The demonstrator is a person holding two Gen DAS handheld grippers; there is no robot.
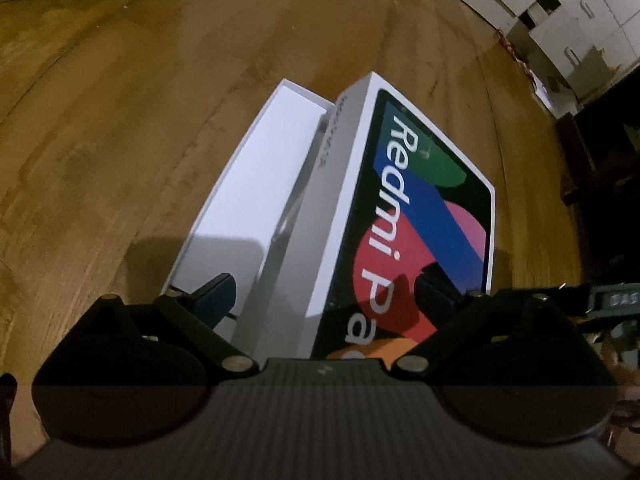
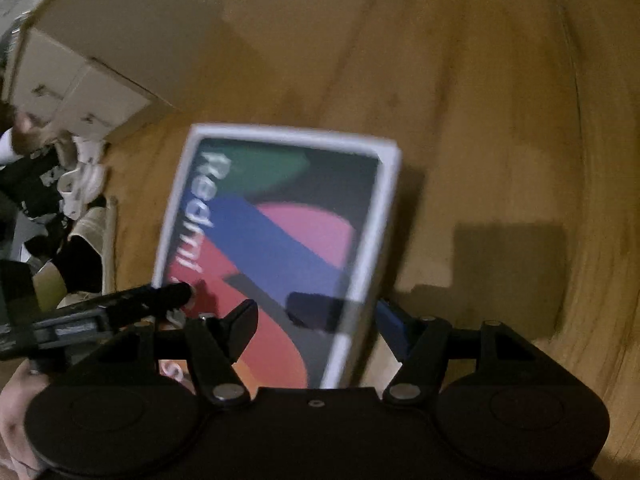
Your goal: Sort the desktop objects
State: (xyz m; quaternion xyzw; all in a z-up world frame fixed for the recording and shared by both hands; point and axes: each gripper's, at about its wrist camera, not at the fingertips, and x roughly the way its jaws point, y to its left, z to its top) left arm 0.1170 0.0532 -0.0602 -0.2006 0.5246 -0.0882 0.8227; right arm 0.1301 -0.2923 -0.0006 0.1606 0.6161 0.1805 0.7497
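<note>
My left gripper is angled down over the Redmi Pad box lid, which sits tilted, its left edge raised above the white box tray lying open on the wooden bench. One finger is down inside the tray, the other over the lid's printed face, so the lid's side wall stands between them; whether the pads actually press on it I cannot tell. From the right wrist view, blurred, my right gripper straddles the lid's near right edge: its left finger lies over the printed face, the blue-padded right finger is just outside the white rim. Contact there is unclear too. The left gripper's finger reaches in at the lid's left edge. Cardboard boxes sit at the far left.
</note>
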